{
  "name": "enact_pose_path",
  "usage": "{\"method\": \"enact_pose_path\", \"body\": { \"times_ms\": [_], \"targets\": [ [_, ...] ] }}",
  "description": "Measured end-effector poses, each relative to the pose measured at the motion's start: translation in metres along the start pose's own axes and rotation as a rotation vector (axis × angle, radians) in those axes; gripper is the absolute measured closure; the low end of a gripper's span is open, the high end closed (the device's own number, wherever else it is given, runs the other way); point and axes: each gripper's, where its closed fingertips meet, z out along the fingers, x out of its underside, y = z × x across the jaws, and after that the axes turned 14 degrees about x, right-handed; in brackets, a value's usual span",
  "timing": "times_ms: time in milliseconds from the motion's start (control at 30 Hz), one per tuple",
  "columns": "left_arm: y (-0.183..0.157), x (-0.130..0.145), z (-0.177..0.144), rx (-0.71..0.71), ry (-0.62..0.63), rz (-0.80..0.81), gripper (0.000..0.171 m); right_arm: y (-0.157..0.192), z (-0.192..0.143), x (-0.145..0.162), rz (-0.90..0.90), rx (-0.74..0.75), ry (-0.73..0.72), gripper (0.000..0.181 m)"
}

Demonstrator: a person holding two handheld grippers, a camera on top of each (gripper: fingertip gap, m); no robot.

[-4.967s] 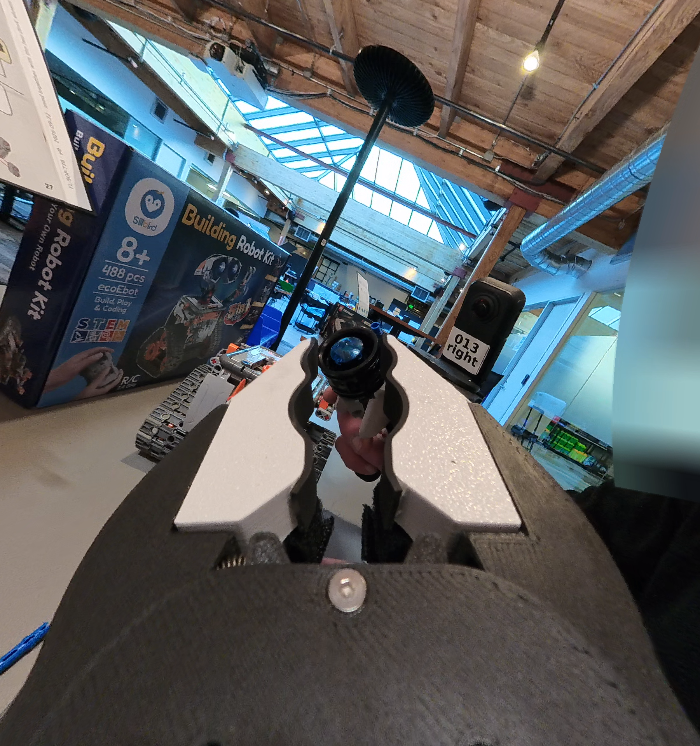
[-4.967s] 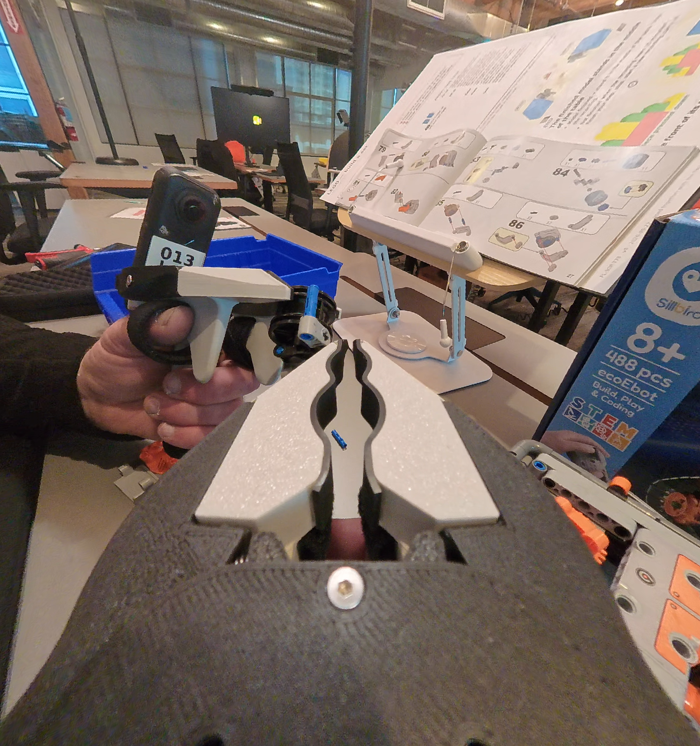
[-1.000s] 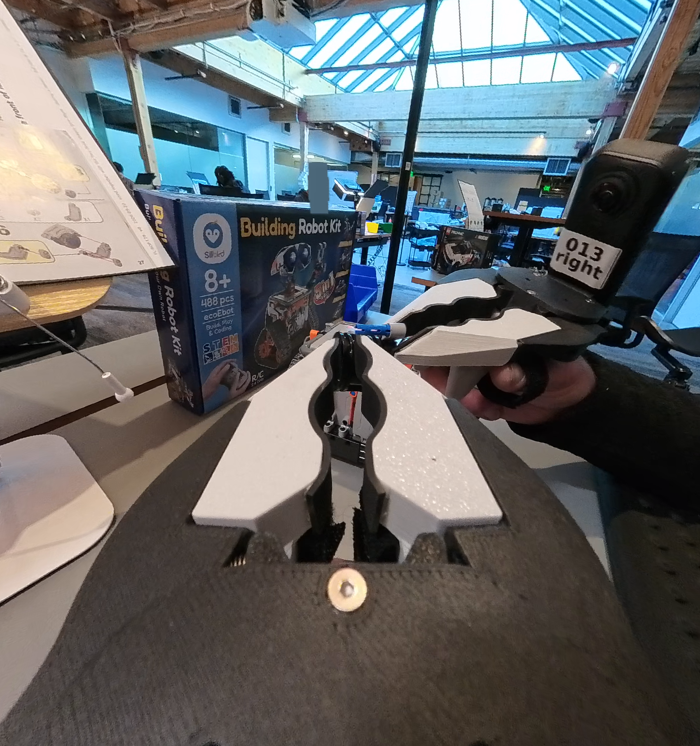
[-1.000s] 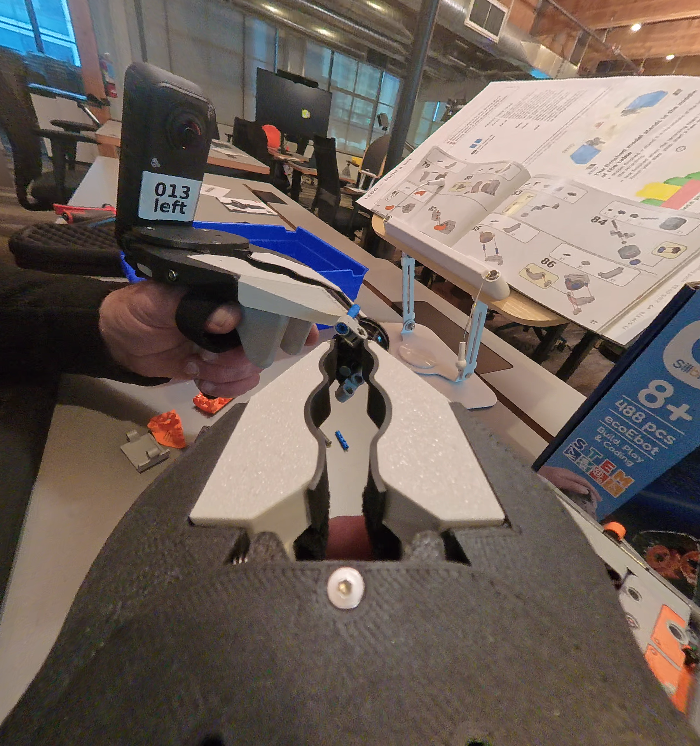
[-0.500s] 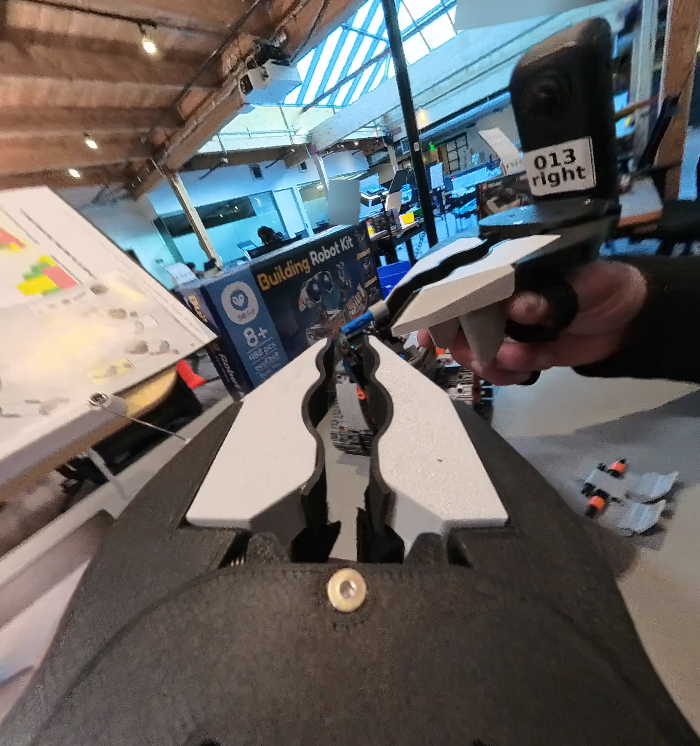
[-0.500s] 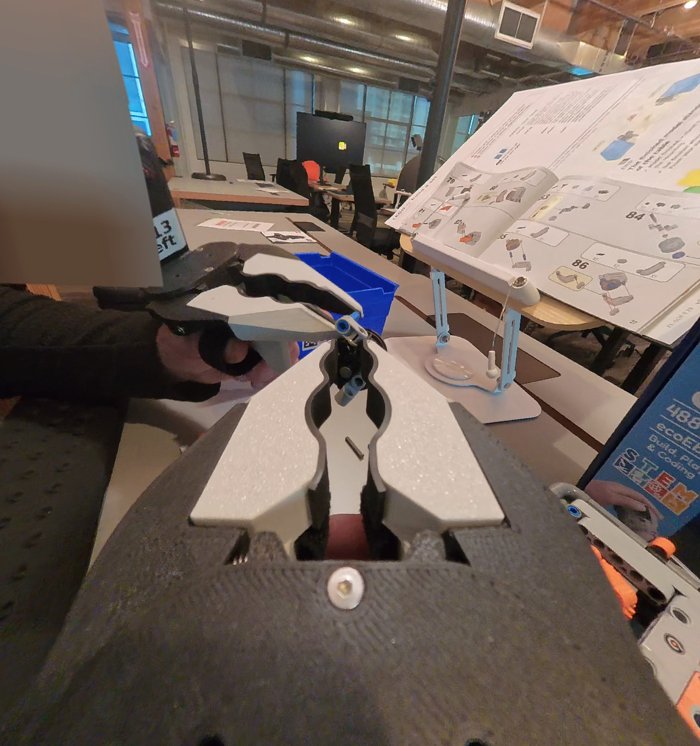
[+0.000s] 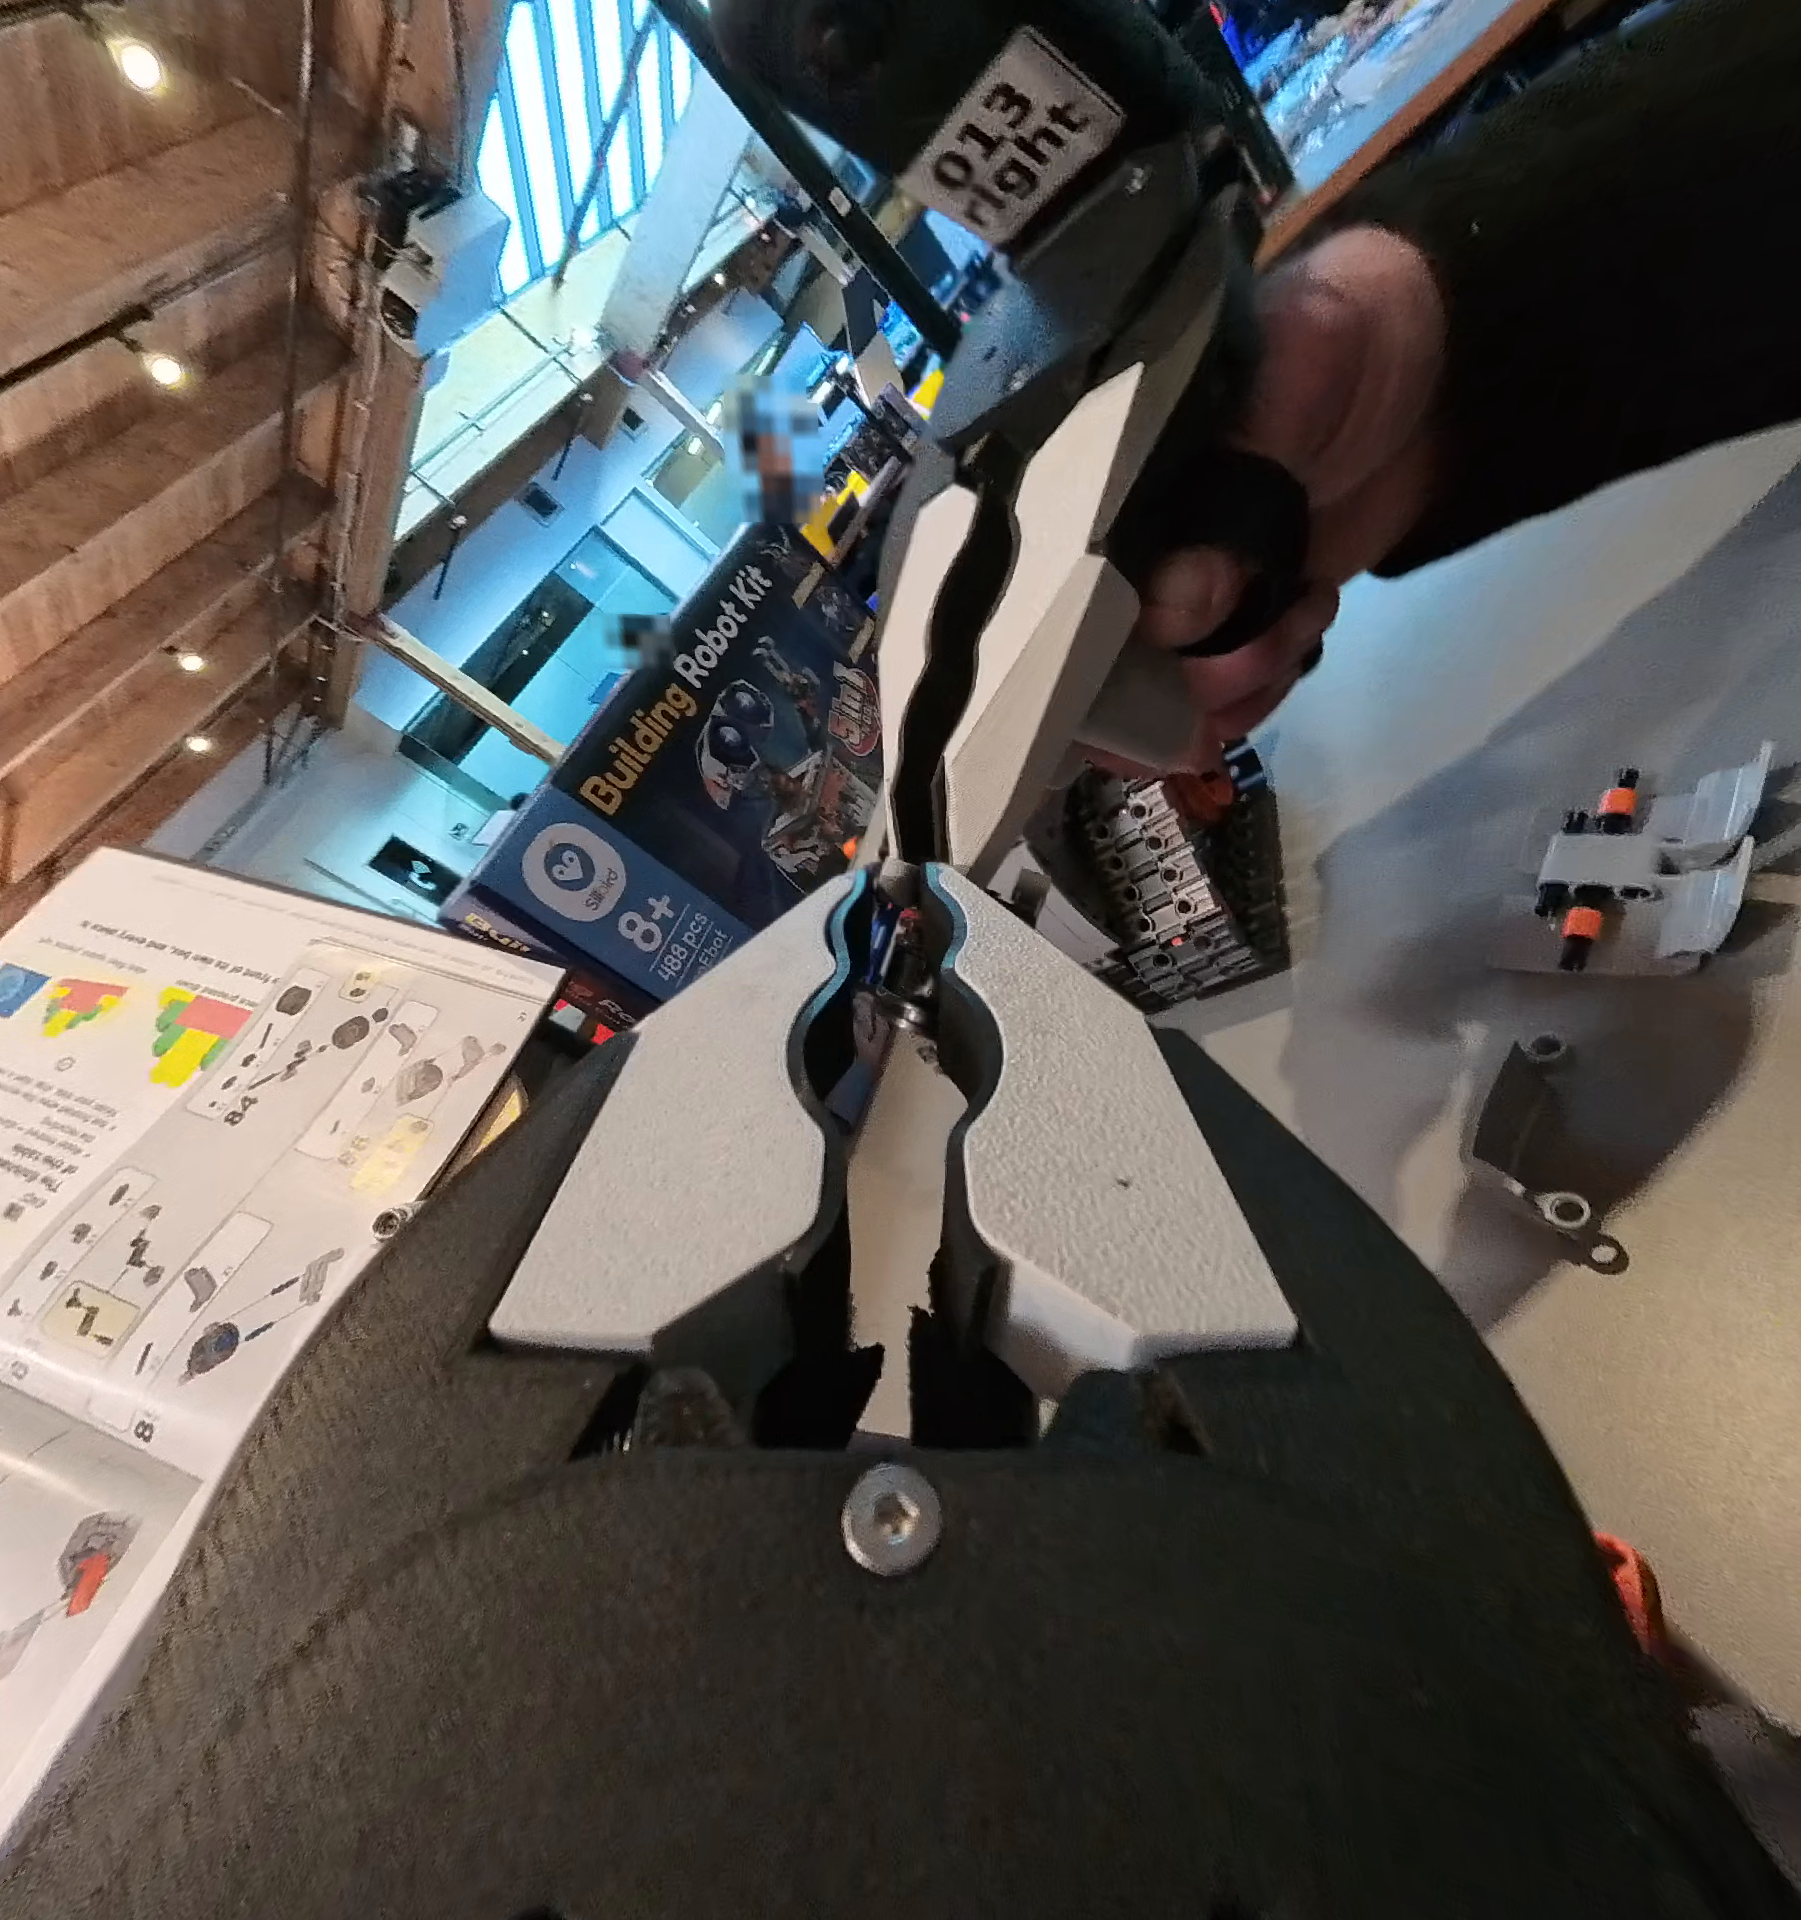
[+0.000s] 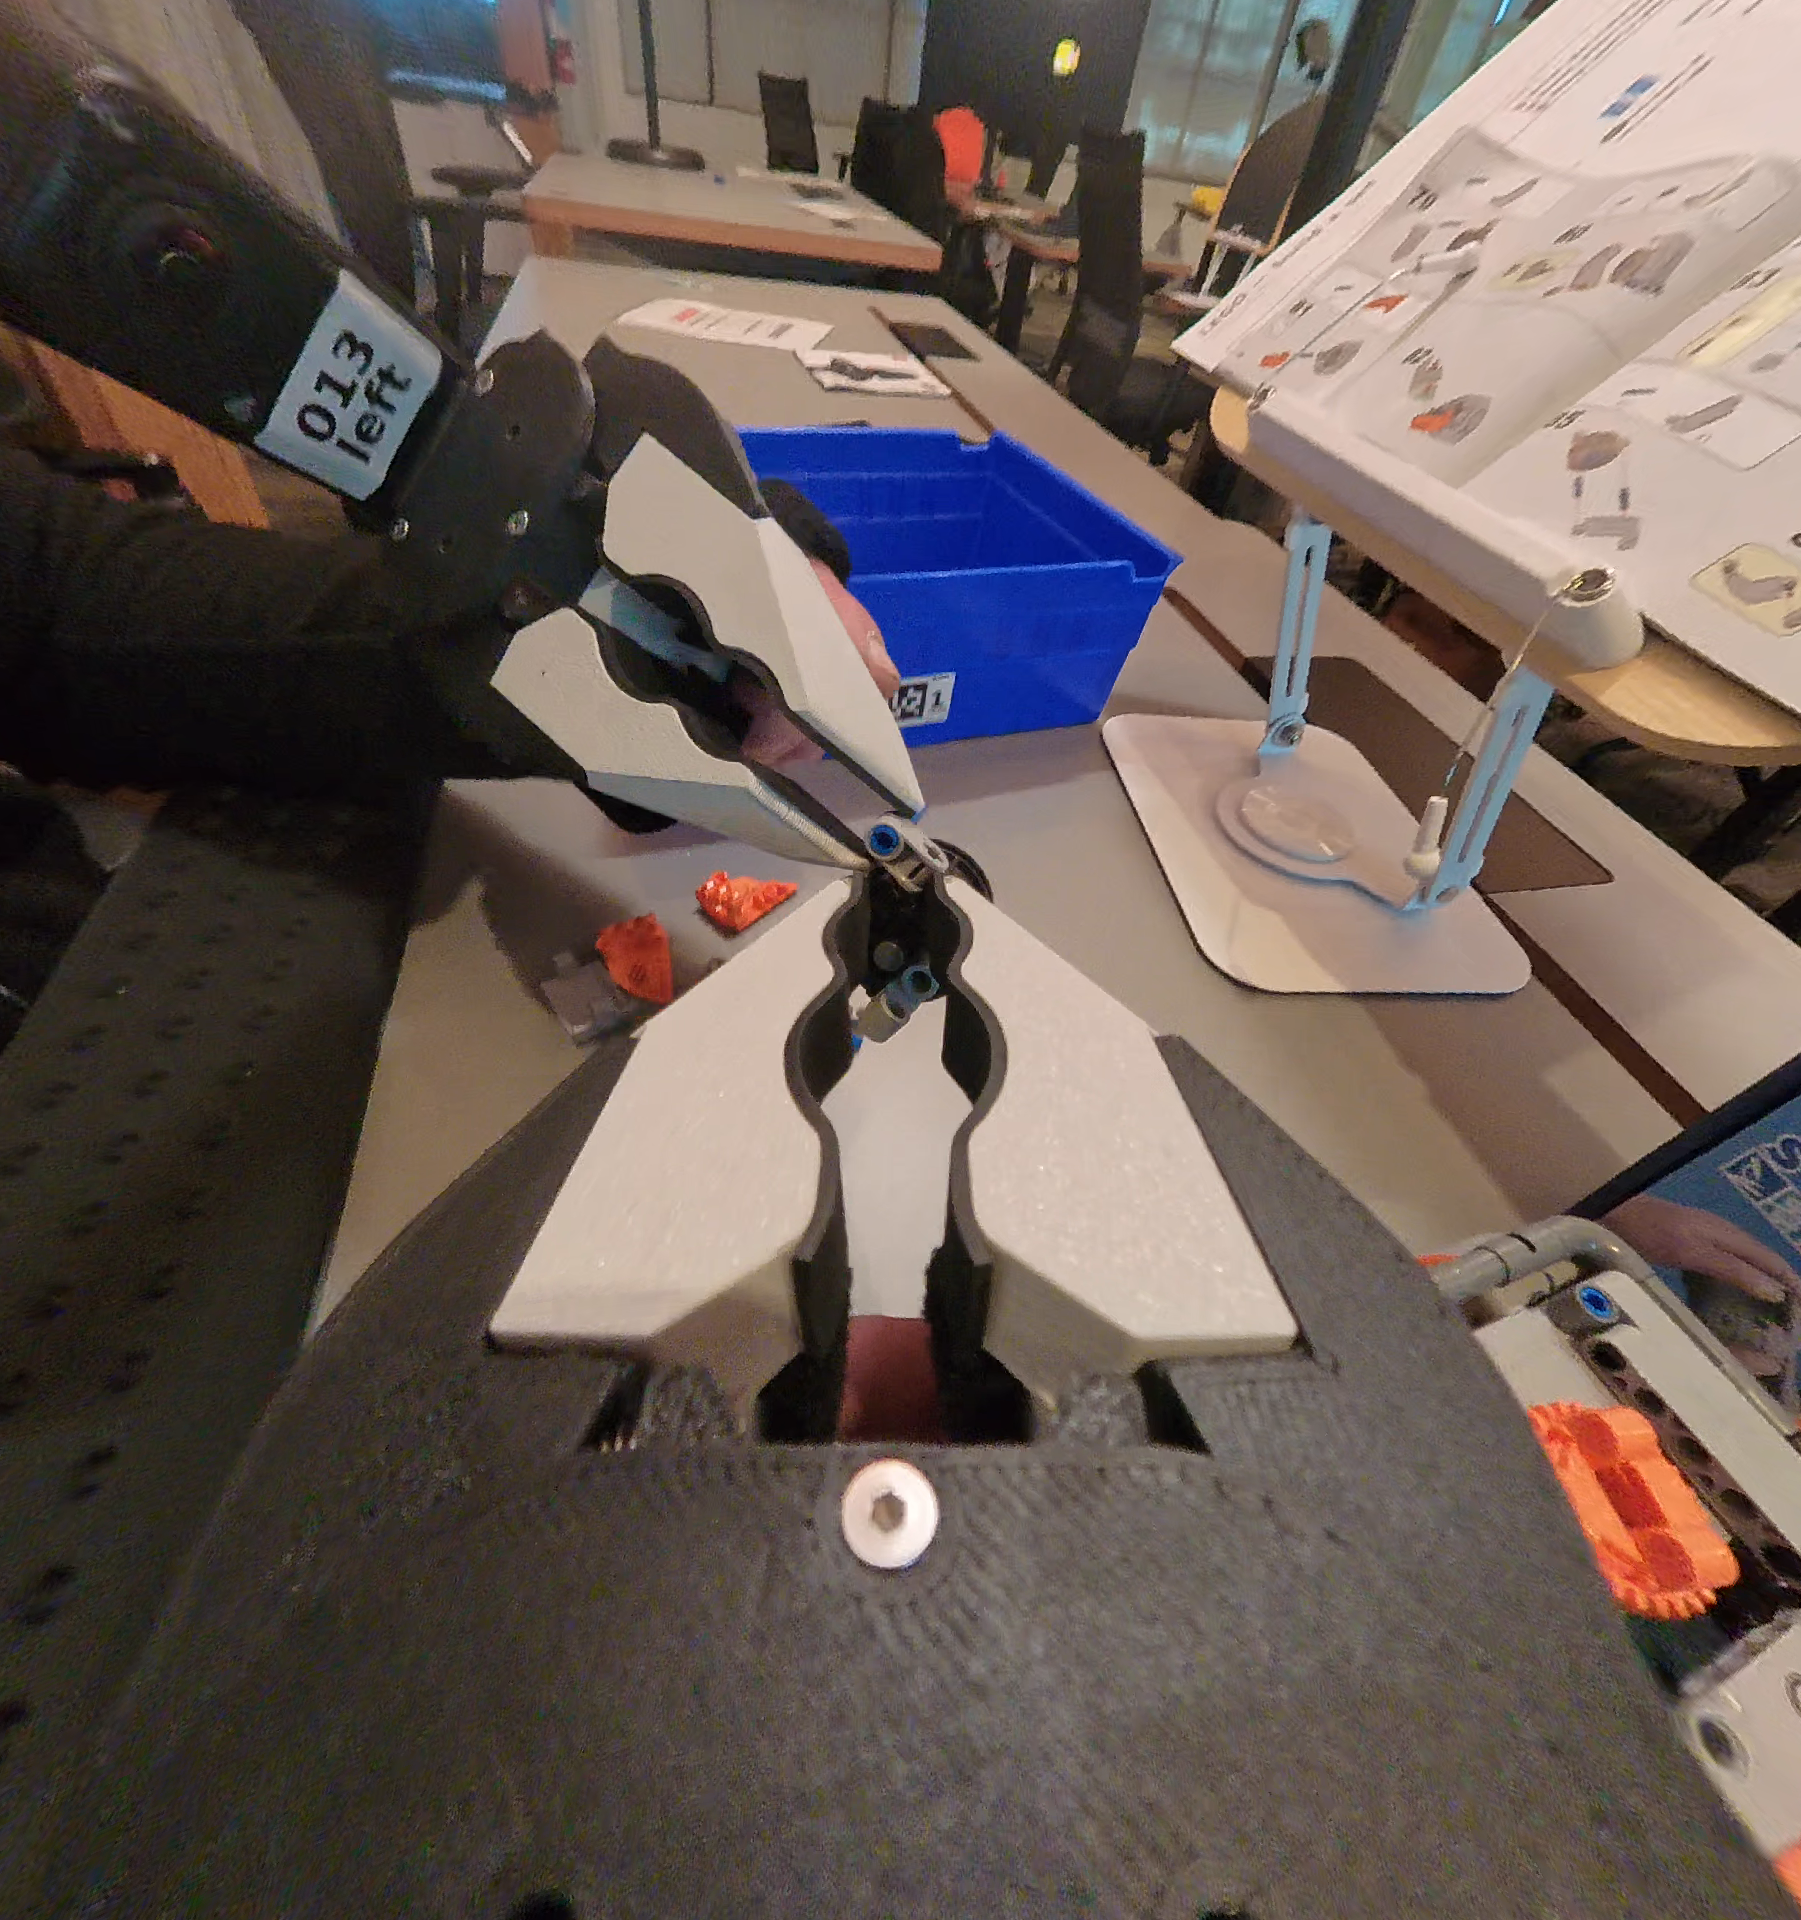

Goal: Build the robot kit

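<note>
My two grippers meet tip to tip over the grey table (image 8: 1135, 862).
Right gripper (image 8: 898, 914) clamps a small black-and-blue brick assembly (image 8: 896, 971); left gripper (image 8: 891, 826) pinches its top.

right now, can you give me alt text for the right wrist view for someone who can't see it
The right tool and left tool meet tip to tip, both shut on a small black brick assembly with blue pins, above a grey table. Behind sit a blue plastic bin, orange wedge pieces and an open instruction booklet on a white stand.

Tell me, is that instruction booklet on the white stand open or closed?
Open. In the right wrist view the instruction booklet lies spread on the white stand, its pages of pictured steps facing up, a clear bar across the bottom holding them flat.
</note>
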Motion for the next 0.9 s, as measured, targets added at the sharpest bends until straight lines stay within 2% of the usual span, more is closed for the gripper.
{"method": "enact_pose_path", "body": {
  "times_ms": [167, 333, 500, 700, 900],
  "targets": [
    [-0.004, 0.002, 0.003, 0.022, 0.011, -0.019, 0.167, 0.0, -0.003, 0.003, -0.003, -0.018, 0.02, 0.173],
    [0.007, -0.001, 0.002, -0.043, -0.013, -0.066, 0.168, -0.006, -0.005, -0.008, 0.034, 0.019, -0.037, 0.169],
    [0.026, -0.004, -0.002, -0.125, -0.08, -0.215, 0.167, -0.018, -0.012, -0.021, 0.038, 0.081, -0.092, 0.156],
    [0.046, -0.006, -0.01, -0.154, -0.216, -0.479, 0.168, -0.03, -0.029, -0.034, -0.025, 0.16, -0.147, 0.159],
    [0.047, -0.008, -0.005, -0.148, -0.263, -0.598, 0.168, -0.029, -0.024, -0.032, -0.046, 0.185, -0.14, 0.161]
  ]
}}
